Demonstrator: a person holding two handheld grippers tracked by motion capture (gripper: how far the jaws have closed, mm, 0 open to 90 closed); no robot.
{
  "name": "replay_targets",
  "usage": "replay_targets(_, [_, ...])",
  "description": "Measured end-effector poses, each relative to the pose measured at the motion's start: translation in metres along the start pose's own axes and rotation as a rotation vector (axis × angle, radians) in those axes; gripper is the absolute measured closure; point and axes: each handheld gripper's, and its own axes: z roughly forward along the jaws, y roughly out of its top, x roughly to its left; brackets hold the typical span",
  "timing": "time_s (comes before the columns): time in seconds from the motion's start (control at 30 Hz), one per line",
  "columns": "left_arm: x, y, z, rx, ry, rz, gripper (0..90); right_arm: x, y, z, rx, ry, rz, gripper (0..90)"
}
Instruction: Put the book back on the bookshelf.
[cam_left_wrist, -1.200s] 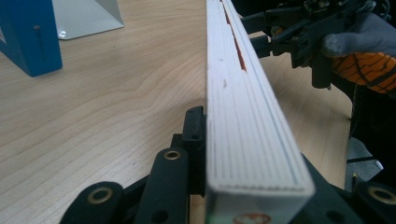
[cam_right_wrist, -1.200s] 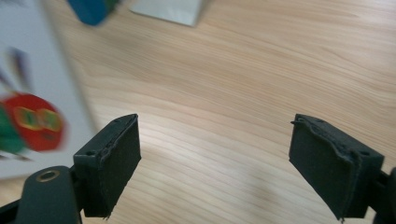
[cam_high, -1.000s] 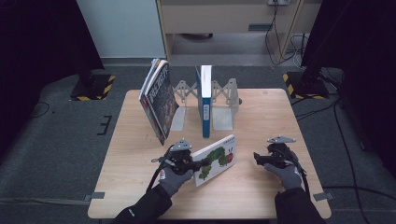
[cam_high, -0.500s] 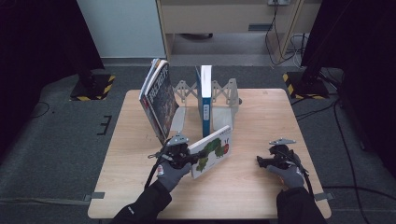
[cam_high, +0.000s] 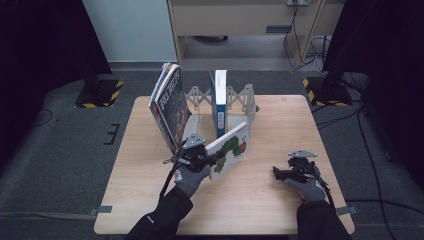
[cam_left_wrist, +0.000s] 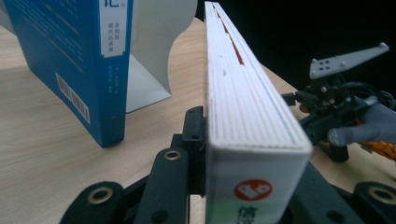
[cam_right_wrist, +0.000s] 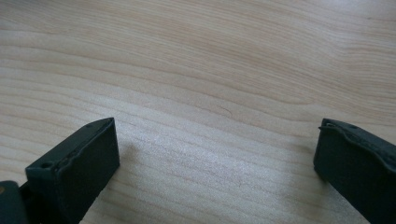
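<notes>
A white picture book with a green caterpillar on its cover (cam_high: 231, 149) is tilted up off the table, and my left gripper (cam_high: 212, 160) is shut on its lower edge. In the left gripper view the book's white page edge (cam_left_wrist: 247, 102) runs away between the jaws of my left gripper (cam_left_wrist: 243, 163). My right gripper (cam_high: 280, 172) rests low over the bare tabletop at the right; in the right gripper view it (cam_right_wrist: 217, 158) is open. Its jaws have just been opening, with nothing between them.
A metal book rack (cam_high: 240, 97) stands at the table's far middle with a blue book (cam_high: 220, 102) (cam_left_wrist: 79, 60) upright in it. Two or three books (cam_high: 170, 105) lean against its left side. My right gripper (cam_left_wrist: 336, 116) lies off to the book's right.
The left gripper has lifted the caterpillar book and carried it a little toward the rack, standing it steeper. The right gripper has stayed in place.
</notes>
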Motion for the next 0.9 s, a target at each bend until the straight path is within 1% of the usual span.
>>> replay_targets(0.1, [0.000,0.002,0.003,-0.022,0.005,-0.017,74.9,0.000,0.000,0.000,-0.004,-0.002,0.002,0.4])
replay_targets(0.17, [0.000,0.003,0.005,-0.039,0.021,-0.012,74.9,0.000,0.000,0.000,-0.004,-0.002,0.002,0.4])
replay_targets(0.23, [0.001,0.004,0.008,-0.047,0.040,-0.023,74.9,0.001,0.000,0.000,-0.004,-0.002,0.004,0.3])
replay_targets(0.3, [0.001,0.005,0.010,-0.054,0.055,-0.016,74.9,0.001,0.000,0.000,-0.004,-0.003,0.004,0.3])
replay_targets(0.37, [0.000,0.007,0.013,-0.062,0.082,0.005,74.9,0.001,0.000,0.001,-0.004,-0.003,0.005,0.4])
replay_targets(0.4, [-0.001,0.007,0.015,-0.066,0.082,0.001,74.9,0.001,0.000,0.001,-0.004,-0.003,0.004,0.4])
replay_targets(0.43, [-0.001,0.008,0.016,-0.071,0.092,0.007,74.9,0.001,0.000,0.001,-0.003,-0.003,0.003,0.3])
replay_targets(0.5, [-0.002,0.009,0.020,-0.079,0.099,0.003,74.9,0.001,0.000,0.001,-0.004,-0.004,0.003,0.3])
replay_targets(0.57, [-0.002,0.010,0.024,-0.088,0.109,0.008,74.9,0.001,0.000,0.001,-0.003,-0.003,0.003,0.3])
replay_targets(0.67, [-0.002,0.011,0.028,-0.096,0.118,0.002,74.9,0.001,0.000,0.001,-0.003,-0.003,0.003,0.3])
replay_targets(0.73, [-0.001,0.011,0.031,-0.108,0.129,-0.003,74.9,0.001,0.001,0.001,-0.001,-0.001,0.003,0.4])
replay_targets(0.8, [-0.001,0.012,0.034,-0.111,0.144,0.001,74.9,0.001,0.001,0.001,-0.001,-0.001,0.004,0.3])
replay_targets(0.9, [-0.002,0.013,0.039,-0.117,0.148,-0.003,74.9,0.002,0.001,0.001,-0.001,-0.001,0.004,0.4])
